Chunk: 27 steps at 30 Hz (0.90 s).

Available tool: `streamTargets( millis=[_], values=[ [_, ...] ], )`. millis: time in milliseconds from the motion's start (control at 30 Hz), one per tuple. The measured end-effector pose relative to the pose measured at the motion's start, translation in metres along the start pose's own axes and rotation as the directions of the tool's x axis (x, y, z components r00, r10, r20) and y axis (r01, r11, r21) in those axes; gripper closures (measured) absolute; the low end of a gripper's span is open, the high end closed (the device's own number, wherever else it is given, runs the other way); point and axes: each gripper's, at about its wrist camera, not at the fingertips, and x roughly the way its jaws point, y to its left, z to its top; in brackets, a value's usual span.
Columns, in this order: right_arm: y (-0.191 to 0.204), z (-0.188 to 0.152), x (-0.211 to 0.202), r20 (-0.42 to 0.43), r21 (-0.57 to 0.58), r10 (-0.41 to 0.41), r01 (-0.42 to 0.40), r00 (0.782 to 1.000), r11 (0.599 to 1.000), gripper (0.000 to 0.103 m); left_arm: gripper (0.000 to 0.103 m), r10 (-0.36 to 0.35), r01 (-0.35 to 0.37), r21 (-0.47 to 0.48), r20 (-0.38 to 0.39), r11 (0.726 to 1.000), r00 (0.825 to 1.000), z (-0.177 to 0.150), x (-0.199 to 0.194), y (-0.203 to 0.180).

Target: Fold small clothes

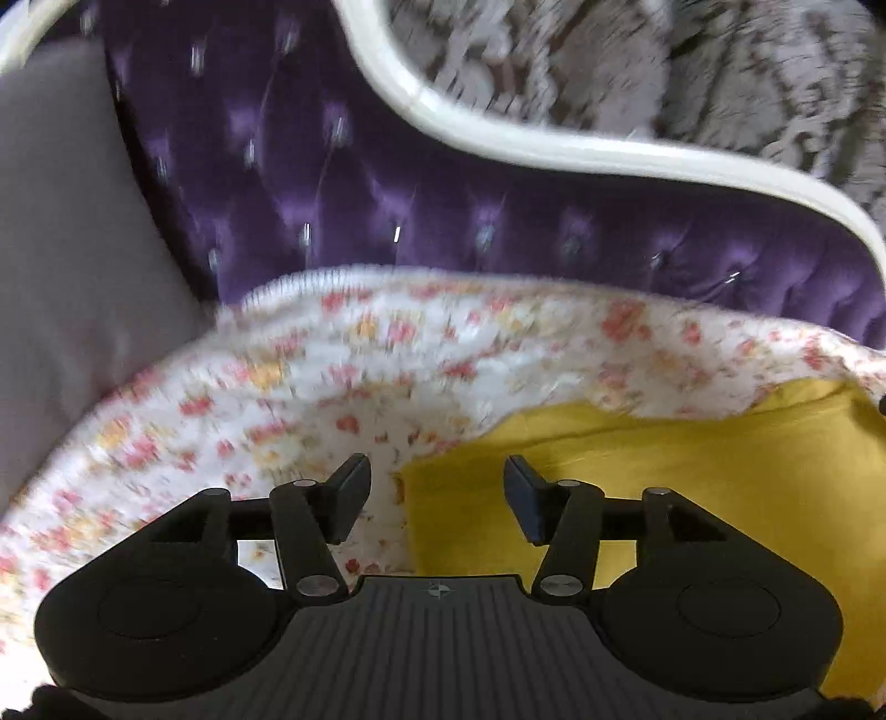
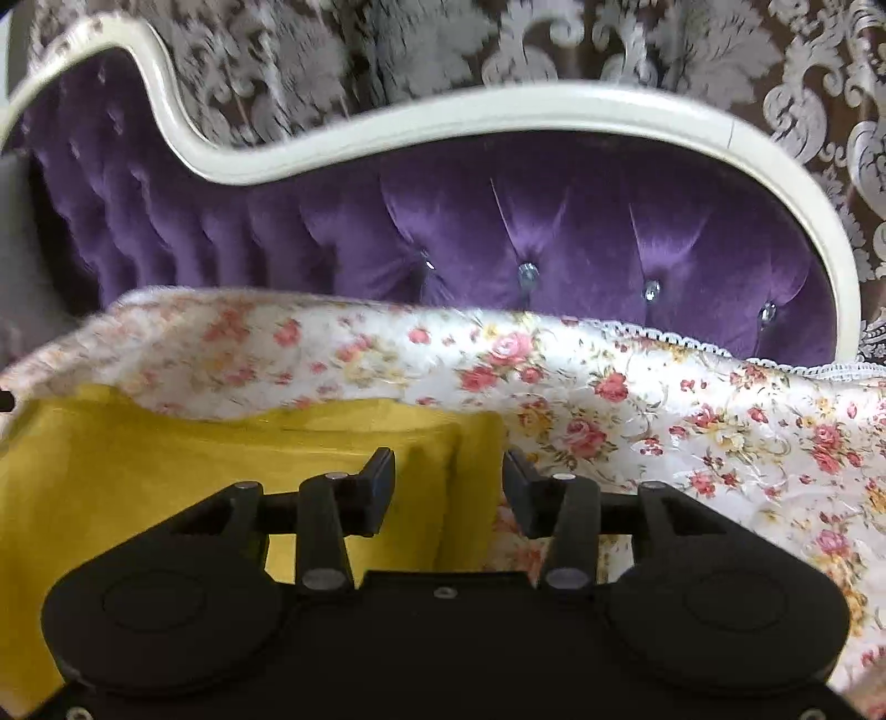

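Observation:
A yellow garment (image 1: 664, 476) lies flat on a floral cloth (image 1: 277, 387). In the left wrist view my left gripper (image 1: 437, 498) is open over the garment's left edge, with nothing between its fingers. In the right wrist view the same yellow garment (image 2: 166, 471) lies on the floral cloth (image 2: 692, 421). My right gripper (image 2: 448, 493) is open over the garment's right edge, where the cloth shows a raised fold. It holds nothing.
A purple tufted sofa back (image 2: 498, 232) with a cream curved frame (image 2: 443, 122) rises behind the cloth. A grey cushion (image 1: 66, 277) sits at the left. Patterned brown and silver wallpaper (image 2: 609, 44) is behind the sofa.

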Motion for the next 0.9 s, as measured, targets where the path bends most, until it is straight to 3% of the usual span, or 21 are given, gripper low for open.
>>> streamTargets(
  millis=[133,233,333,400,467,767,900],
  values=[
    [0.015,-0.011,-0.032,-0.019,-0.019,0.067,-0.067,0.998,0.998,0.047,0.040,-0.070,0.067,0.098,0.028,0.993,0.997,-0.018,-0.040,-0.030],
    [0.034,-0.028,-0.047,-0.055,-0.100,0.069,-0.074,0.996,0.992,0.046,0.040,-0.140,0.146,0.178,-0.045,0.973,0.989,-0.047,-0.048,-0.058],
    [0.053,-0.048,-0.053,-0.118,-0.184,0.043,-0.064,0.992,0.981,0.046,0.040,-0.123,0.145,0.226,-0.108,0.963,0.987,-0.076,-0.048,-0.077],
    [0.059,-0.061,-0.055,-0.165,-0.222,0.012,-0.048,0.986,0.974,0.046,0.039,-0.121,0.150,0.206,-0.148,0.967,0.982,-0.091,-0.045,-0.081],
    [0.061,-0.069,-0.055,-0.161,-0.255,-0.014,-0.028,0.987,0.967,0.045,0.039,-0.117,0.138,0.173,-0.123,0.975,0.985,-0.097,-0.046,-0.077],
    [0.047,-0.065,-0.040,-0.218,-0.154,-0.018,-0.016,0.976,0.988,0.040,0.034,-0.072,0.091,0.109,-0.167,0.990,0.983,-0.091,-0.044,-0.084],
    [0.052,-0.062,-0.037,-0.248,-0.168,-0.050,0.008,0.967,0.986,0.040,0.033,-0.050,0.068,0.094,-0.190,0.993,0.981,-0.088,-0.041,-0.087]
  ],
)
